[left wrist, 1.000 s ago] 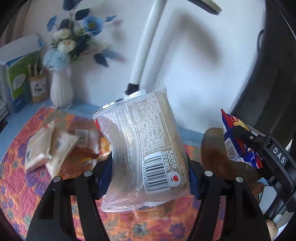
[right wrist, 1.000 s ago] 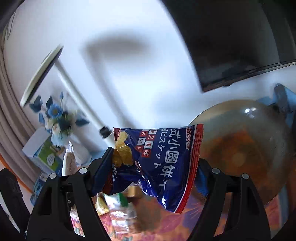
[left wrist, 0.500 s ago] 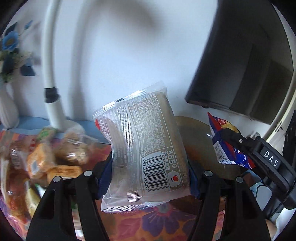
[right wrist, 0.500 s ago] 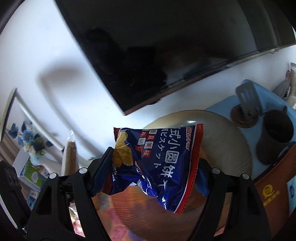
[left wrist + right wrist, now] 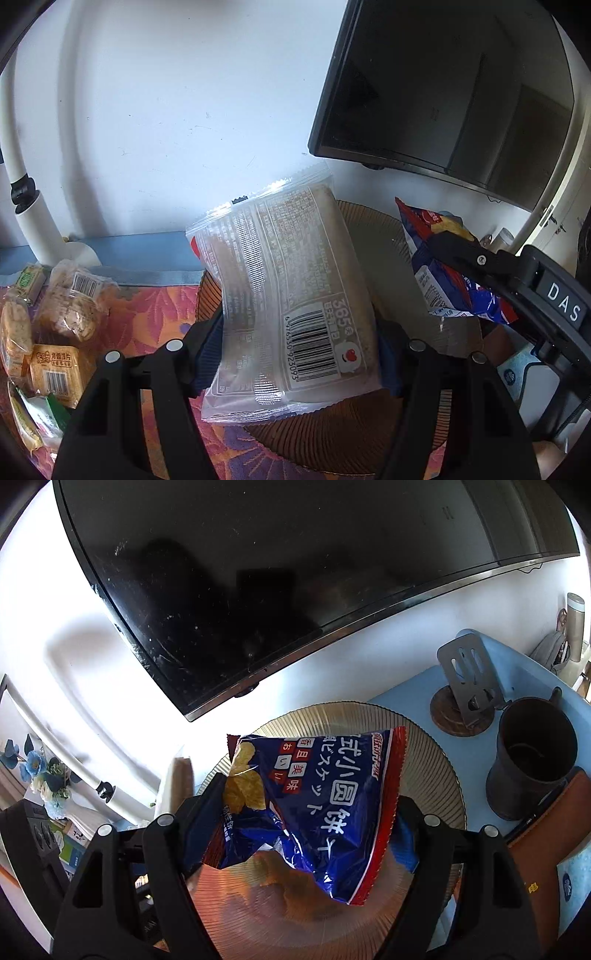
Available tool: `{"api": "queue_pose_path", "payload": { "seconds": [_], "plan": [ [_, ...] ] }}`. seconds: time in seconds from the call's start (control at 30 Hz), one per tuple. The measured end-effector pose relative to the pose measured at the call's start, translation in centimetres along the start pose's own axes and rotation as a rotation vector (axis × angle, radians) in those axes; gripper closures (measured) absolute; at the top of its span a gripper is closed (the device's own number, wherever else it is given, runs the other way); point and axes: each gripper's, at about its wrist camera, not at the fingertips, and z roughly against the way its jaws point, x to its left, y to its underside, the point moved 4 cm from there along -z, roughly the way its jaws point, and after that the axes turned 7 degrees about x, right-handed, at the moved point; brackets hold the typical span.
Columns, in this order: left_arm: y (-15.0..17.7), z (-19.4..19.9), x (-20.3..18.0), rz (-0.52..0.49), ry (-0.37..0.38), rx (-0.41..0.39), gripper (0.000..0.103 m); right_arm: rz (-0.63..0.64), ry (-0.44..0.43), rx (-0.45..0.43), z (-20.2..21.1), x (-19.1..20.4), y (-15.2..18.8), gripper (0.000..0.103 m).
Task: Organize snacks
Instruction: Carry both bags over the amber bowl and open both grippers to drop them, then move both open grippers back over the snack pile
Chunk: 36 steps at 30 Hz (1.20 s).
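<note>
While both packets hang over the ribbed amber plate (image 5: pixel 436 760), I log them as follows.

Item one: clear bread packet (image 5: pixel 291 306), barcode face toward the camera, clenched across its lower half by my left tool (image 5: pixel 295 354), held upright above the plate's near rim. I judge it light and soft; the film looks slick and the loaf inside would crush, so the sides of the body are the right hold, not the crimped seal.

Item two: blue biscuit bag (image 5: pixel 310 808), pinched at mid-body by my right tool (image 5: pixel 299 827), hanging over the plate centre. I judge it light, air-filled, crinkly, contents brittle; a gentle grip across the width suits it.

Other stock: loose snack packets (image 5: pixel 48 332) lying on the floral cloth (image 5: pixel 155 314) on the bench, left of the plate. Dark mug (image 5: pixel 532 760) just beside the plate on the right.
</note>
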Motion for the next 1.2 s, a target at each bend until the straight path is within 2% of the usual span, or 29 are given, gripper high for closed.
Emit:
{"api": "queue_pose_path", "payload": {
  "seconds": [0.07,0.1,0.13,0.17,0.3,0.43,0.57,0.8,0.97,1.2],
  "plan": [
    [0.0,-0.3,0.1,-0.016,-0.01,-0.006,0.032,0.006,-0.002,0.009,-0.2,0.4,0.0,0.021],
    [0.1,-0.6,0.0,-0.034,-0.007,-0.003,0.028,0.013,0.002,0.027,-0.7,0.6,0.0,0.013],
    [0.1,-0.9,-0.3,-0.057,0.007,0.01,0.008,0.02,0.009,0.047,-1.1,1.1,-0.1,0.003],
    [0.3,-0.6,-0.8,-0.075,0.009,0.016,0.005,0.025,0.017,0.056,-1.3,1.3,-0.1,0.003],
    [0.4,1.3,0.3,-0.102,-0.095,-0.004,0.005,0.02,0.009,0.043,-0.5,2.1,0.0,0.003],
    [0.5,3.7,3.2,-0.054,-0.139,-0.012,0.005,0.041,-0.002,0.027,1.0,4.2,0.4,0.003],
    [1.1,7.5,5.8,-0.034,-0.192,-0.069,0.005,0.124,-0.019,0.015,2.9,8.4,1.5,0.003],
    [3.8,14.0,11.8,0.023,-0.342,-0.126,0.005,0.227,-0.1,0.031,4.5,15.5,4.6,0.003],
    [6.8,16.6,16.6,0.092,-0.404,-0.106,0.005,0.292,-0.128,0.08,3.2,19.2,8.0,0.003],
    [11.6,17.0,23.5,0.212,-0.484,-0.044,0.005,0.343,-0.139,0.164,0.5,22.0,12.6,0.003]
  ]
}}
